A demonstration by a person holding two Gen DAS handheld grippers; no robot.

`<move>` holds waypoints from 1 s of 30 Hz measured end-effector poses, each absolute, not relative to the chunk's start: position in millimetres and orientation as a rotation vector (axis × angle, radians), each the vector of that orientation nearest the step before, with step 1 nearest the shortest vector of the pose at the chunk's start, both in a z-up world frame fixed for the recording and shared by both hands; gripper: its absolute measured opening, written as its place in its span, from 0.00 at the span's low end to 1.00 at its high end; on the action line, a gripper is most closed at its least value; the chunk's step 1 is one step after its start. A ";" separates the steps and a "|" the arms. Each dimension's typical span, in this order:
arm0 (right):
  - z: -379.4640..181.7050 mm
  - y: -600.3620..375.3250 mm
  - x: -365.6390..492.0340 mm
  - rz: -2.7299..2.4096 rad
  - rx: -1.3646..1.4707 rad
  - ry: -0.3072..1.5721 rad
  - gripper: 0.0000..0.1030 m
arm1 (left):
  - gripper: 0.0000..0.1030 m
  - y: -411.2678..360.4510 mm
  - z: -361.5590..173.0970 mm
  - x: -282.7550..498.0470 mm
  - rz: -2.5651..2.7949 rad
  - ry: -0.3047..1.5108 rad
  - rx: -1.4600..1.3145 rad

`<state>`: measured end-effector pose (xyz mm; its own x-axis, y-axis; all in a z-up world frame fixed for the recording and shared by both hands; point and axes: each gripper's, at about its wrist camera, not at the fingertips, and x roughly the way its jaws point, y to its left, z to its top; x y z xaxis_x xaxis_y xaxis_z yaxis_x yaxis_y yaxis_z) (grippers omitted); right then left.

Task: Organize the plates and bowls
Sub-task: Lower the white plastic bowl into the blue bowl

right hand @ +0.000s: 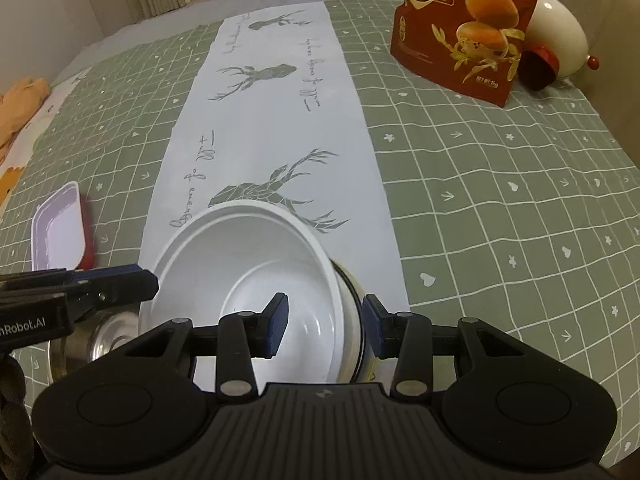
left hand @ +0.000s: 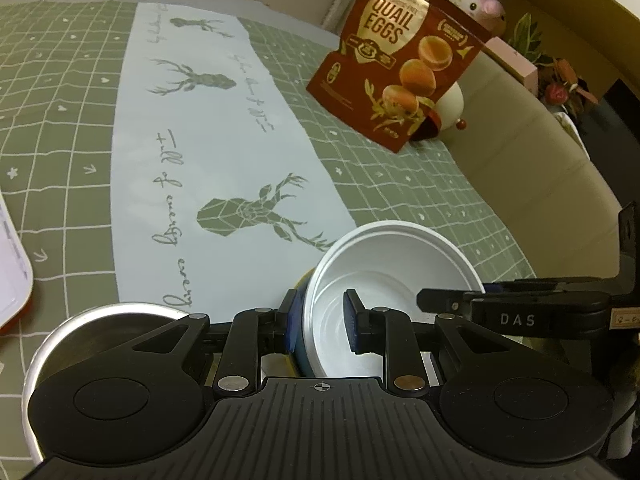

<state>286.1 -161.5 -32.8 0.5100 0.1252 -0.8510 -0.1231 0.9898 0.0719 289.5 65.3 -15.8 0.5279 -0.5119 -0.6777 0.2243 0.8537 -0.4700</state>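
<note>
A white bowl (left hand: 384, 280) (right hand: 248, 264) sits tilted on top of a second bowl or dish with a yellow and dark rim (right hand: 354, 300), near the front of the table. My left gripper (left hand: 320, 322) straddles the white bowl's left rim, one finger inside and one outside, jaws close to the wall. My right gripper (right hand: 326, 324) straddles the right rim of the stacked bowls the same way. A steel bowl (left hand: 116, 328) (right hand: 100, 336) stands just left of them.
A red-rimmed rectangular dish (right hand: 60, 228) lies at the left. A quail eggs bag (left hand: 400, 56) (right hand: 464, 20) stands at the back right, a white egg-shaped object (right hand: 560, 32) and a small dark red cup (right hand: 540, 68) behind it. A deer-print runner (left hand: 208, 152) crosses the checked tablecloth.
</note>
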 end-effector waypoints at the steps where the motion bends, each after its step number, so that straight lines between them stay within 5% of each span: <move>1: -33.0 -162.5 286.1 0.145 0.002 1.023 0.39 | 0.25 64.2 -16.3 289.4 -0.448 0.917 -0.341; 30: -59.4 -198.6 259.6 0.061 0.099 0.972 0.43 | 0.25 37.7 -0.5 275.7 -0.363 0.835 -0.175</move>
